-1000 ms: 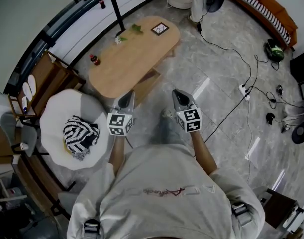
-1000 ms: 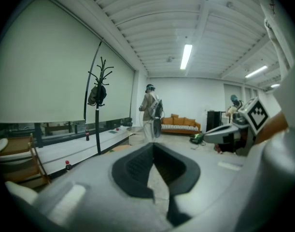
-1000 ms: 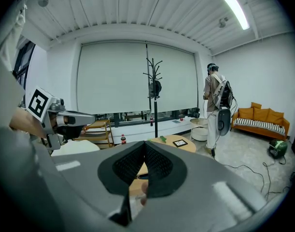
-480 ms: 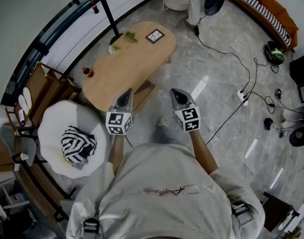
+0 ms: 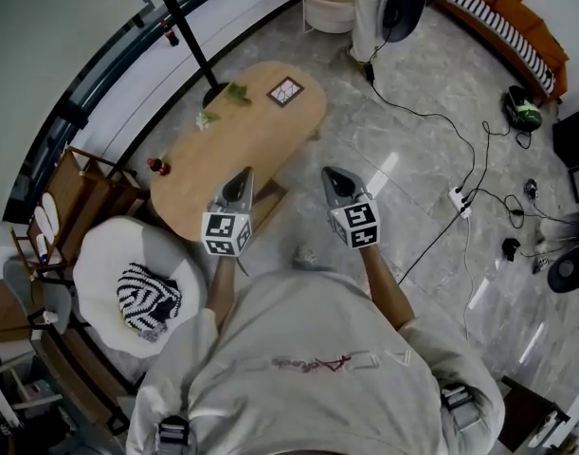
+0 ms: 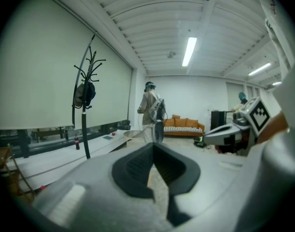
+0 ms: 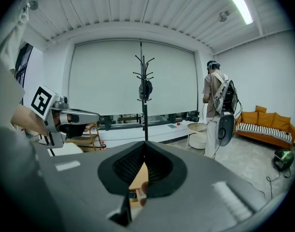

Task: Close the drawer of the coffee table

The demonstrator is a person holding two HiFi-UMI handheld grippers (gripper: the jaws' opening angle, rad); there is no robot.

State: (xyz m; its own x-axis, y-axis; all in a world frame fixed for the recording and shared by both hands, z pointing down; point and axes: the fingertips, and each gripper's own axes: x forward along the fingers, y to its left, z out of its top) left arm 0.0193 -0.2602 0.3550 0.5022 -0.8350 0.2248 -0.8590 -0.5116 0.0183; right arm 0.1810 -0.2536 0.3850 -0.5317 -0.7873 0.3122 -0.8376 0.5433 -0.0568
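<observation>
A person is holding the left gripper (image 5: 239, 184) and right gripper (image 5: 335, 184), jaws closed and empty, above the oval coffee table (image 5: 234, 133) with its drawer (image 5: 273, 195) sticking out.

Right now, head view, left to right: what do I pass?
striped cloth → left tongs, shut → right tongs, shut → white power strip → green item on the floor. Coffee table left out: it overlaps the left tongs.
</observation>
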